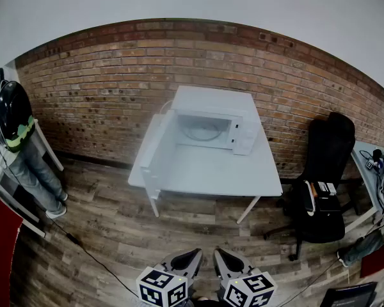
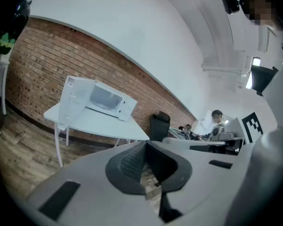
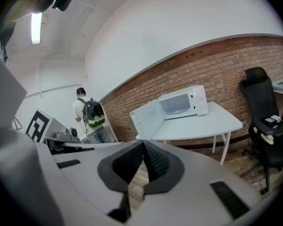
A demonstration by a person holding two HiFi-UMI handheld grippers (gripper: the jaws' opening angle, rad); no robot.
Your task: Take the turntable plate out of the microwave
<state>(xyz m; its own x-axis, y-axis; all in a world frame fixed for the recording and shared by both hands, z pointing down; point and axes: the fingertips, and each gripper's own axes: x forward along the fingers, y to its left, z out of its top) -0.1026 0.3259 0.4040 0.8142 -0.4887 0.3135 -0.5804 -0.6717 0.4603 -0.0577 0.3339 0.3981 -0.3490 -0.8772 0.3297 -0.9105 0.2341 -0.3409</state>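
A brick wall (image 1: 102,82) is running across the far side, and a wood-plank floor (image 1: 102,235) is spreading out below it. A white desk (image 1: 205,171) is standing against the wall at 12 o'clock from the person holding the tools. A black chair (image 1: 326,171) is sitting at the desk's 3 o'clock, and a person (image 1: 25,152) with a backpack is standing well off at its 9 o'clock. A white microwave (image 1: 211,101) is resting on the far part of the desk, by the wall. Its door (image 1: 155,155) is hanging open, swung out toward 7 o'clock. The plate (image 1: 201,130) is lying flat inside the microwave's open cavity, untouched. The left tool (image 2: 145,145) is hovering over the floor well short of the desk, its pads pressing together at the tips with nothing between them. The right tool (image 3: 143,144) is hovering just beside it at 3 o'clock, likewise pressed together and empty.
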